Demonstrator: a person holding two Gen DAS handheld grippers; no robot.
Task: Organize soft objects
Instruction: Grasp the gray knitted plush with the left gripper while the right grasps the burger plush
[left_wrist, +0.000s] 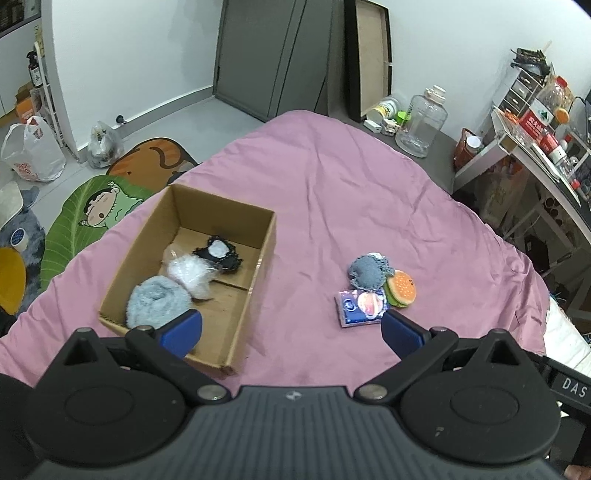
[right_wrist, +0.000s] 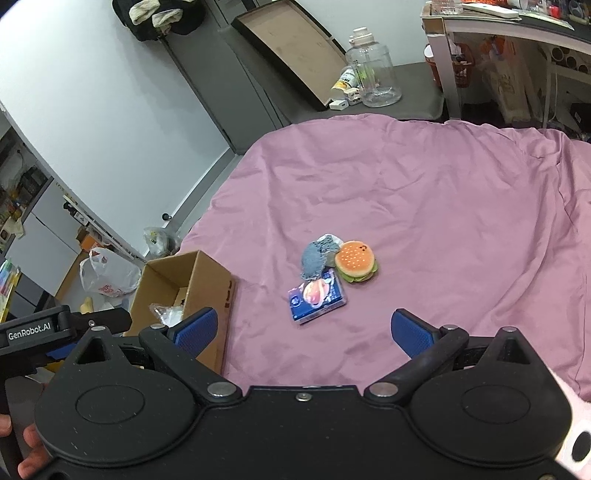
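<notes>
Seen from the left wrist: left gripper (left_wrist: 291, 330) with blue pads spread wide, nothing between them, hanging above the wrinkled pink bedsheet (left_wrist: 362, 192). Brown open cardboard box (left_wrist: 267, 236) on the sheet to the left, holding 3 soft things: fluffy light-blue rolled cloth (left_wrist: 157, 301) at the near end, crinkled clear plastic bag with white filling (left_wrist: 190, 275) touching it, black lace piece with a white centre (left_wrist: 219, 254) further back.

To the right of the box and well apart from it, a small pile on the sheet: grey-blue knitted pouch (left_wrist: 367, 271), plush hamburger toy with orange bun (left_wrist: 402, 288) touching it, blue flat tissue packet (left_wrist: 360, 306) just in front of both.

Seen from the right wrist: right gripper (right_wrist: 304, 330) also spread wide and empty, above the sheet, with the same pile ahead of it, tissue packet nearest. Box at the left, partly hidden behind the left pad (right_wrist: 195, 328).

Large clear plastic jug (left_wrist: 421, 125) on the grey surface past the bed.
</notes>
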